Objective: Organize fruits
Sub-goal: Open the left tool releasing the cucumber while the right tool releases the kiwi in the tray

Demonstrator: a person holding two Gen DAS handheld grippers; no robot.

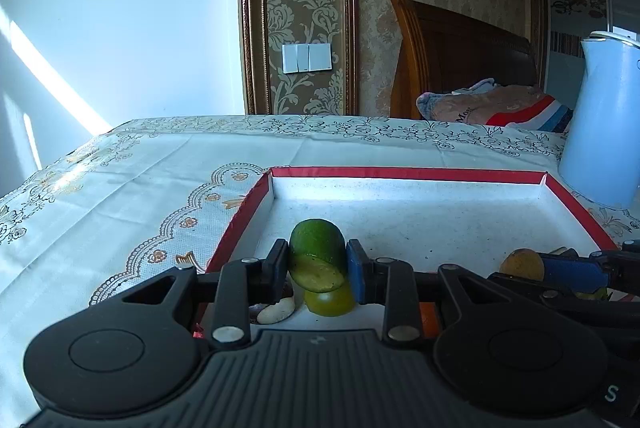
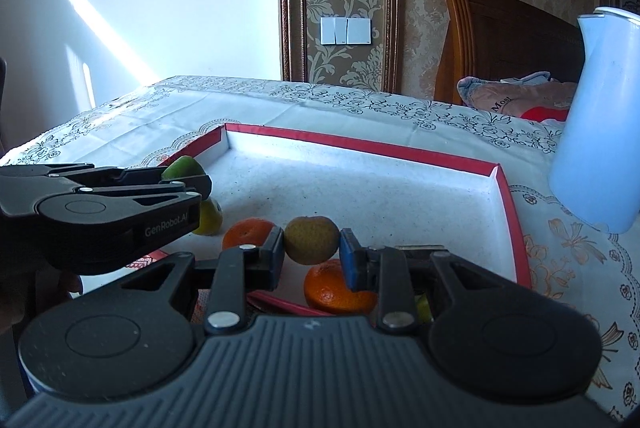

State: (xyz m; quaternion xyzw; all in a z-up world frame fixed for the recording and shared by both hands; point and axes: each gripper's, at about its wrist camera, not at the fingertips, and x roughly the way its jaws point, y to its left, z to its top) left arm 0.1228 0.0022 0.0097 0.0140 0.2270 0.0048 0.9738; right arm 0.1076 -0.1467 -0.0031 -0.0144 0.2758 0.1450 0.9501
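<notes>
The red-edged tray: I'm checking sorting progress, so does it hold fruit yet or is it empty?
It holds fruit. Two oranges and a yellow-green fruit lie on the near part of the tray; its far part is bare.

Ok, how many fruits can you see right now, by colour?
Green fruit: 1, in the left tongs
Yellow-green fruit: 1
Orange fruits: 2
Brown fruit: 1, in the right tongs
Total: 5; a greenish bit behind the right tongs is unclear, not counted.

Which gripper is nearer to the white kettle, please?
Right. The right gripper holds a brownish fruit on the kettle's side of the tray; the left gripper holds a green fruit by the tray's opposite wall.
</notes>
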